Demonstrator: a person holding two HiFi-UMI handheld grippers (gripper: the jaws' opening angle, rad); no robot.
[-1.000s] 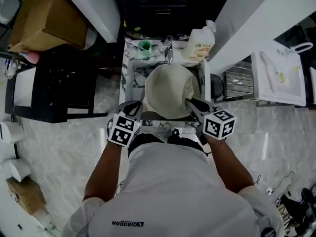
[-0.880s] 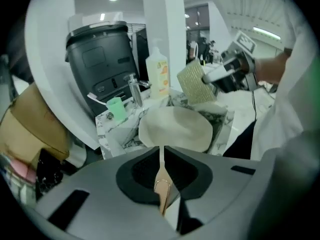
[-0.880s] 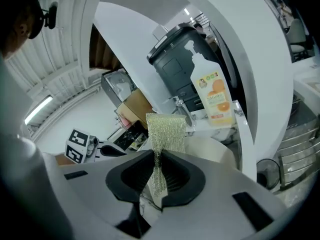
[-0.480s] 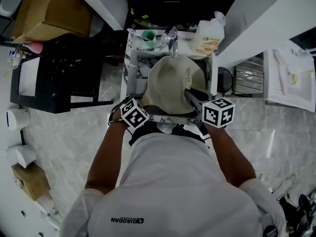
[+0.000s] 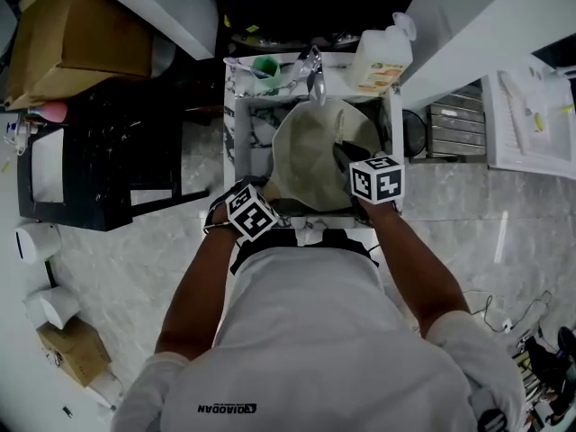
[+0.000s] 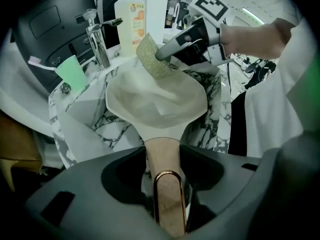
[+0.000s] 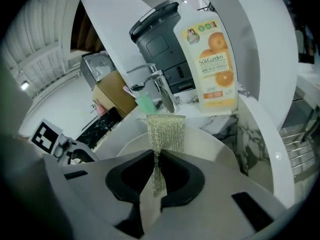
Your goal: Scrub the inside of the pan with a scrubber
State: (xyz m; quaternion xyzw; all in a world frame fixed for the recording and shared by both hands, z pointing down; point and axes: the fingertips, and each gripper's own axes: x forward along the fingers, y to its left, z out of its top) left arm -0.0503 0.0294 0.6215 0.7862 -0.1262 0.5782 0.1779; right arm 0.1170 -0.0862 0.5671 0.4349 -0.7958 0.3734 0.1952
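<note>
The left tongs stand wide and have just been opening. The pan's handle runs between them with a gap on each side, so nothing is clamped. The right tongs are pressed narrow on the scrubber, a strip of glittery mesh that sticks up past their tips. The pan sits tilted in the marble-patterned sink, with its handle towards the person. Only the left gripper view shows the scrubber from the front, held at the pan's far rim; whether it touches the rim cannot be told. In the head view the right tongs' marker cube covers the scrubber. That view alone shows the worktop round the sink and a cardboard box off to the left, its contents hidden. The tap stands behind the sink. Beside it a green cup holds a pink-tipped stick, and on the other side is a bottle with oranges on its label.
</note>
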